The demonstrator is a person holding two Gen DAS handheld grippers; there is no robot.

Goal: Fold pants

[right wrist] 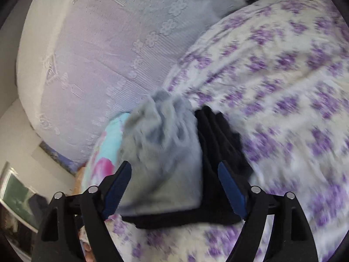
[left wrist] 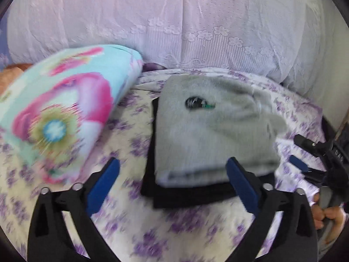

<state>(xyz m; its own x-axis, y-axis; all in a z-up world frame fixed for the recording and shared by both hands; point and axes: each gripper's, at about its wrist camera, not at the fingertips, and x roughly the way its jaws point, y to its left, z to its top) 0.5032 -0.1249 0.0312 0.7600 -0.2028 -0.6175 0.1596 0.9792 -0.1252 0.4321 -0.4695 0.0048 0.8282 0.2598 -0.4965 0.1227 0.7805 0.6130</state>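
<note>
Lying folded on the bed, the grey pants top a black garment. Both sit just beyond the left hand-held gripper and the right hand-held gripper, each wide open, gripping nothing.

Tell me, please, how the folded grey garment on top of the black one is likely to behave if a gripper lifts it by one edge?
The grey garment looks soft and fleecy, so it would probably droop and unfold. It lies loose on the black garment, so a push may slide it off. It seems light for its bulk.

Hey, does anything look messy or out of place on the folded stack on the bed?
The grey folded garment sits skewed on the black one, whose edges stick out along two sides. A small dark object lies on top; too blurred to identify.
</note>
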